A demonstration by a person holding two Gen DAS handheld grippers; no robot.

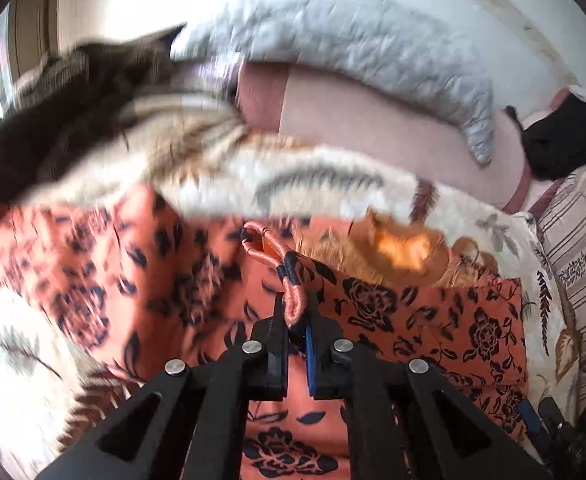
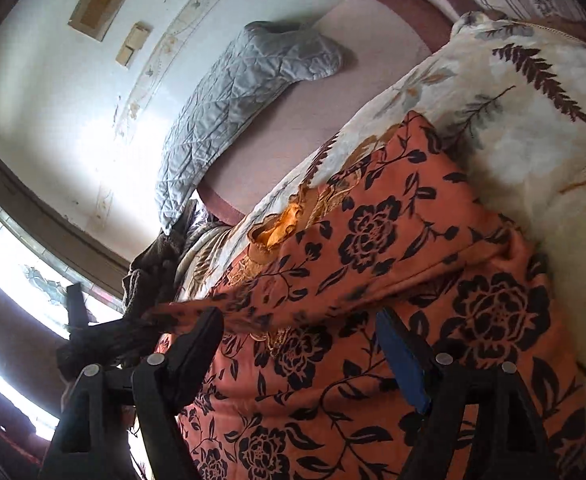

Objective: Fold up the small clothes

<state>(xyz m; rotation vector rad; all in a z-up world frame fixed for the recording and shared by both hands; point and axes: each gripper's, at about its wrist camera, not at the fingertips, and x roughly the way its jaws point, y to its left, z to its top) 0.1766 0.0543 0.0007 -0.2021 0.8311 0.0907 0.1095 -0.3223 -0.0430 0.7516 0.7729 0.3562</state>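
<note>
Left wrist view shows an orange garment (image 1: pixel 197 280) printed with dark roses, spread over a leaf-patterned blanket (image 1: pixel 313 184) on the bed. A corded orange loop (image 1: pixel 271 258) at its edge runs down between the left gripper's (image 1: pixel 295 312) jaws, which are clamped on it. In the right wrist view the garment (image 2: pixel 373 280) stretches lengthwise away from the camera, one edge lifted into a fold. The right gripper (image 2: pixel 297 340) stands wide apart above it, holding nothing.
</note>
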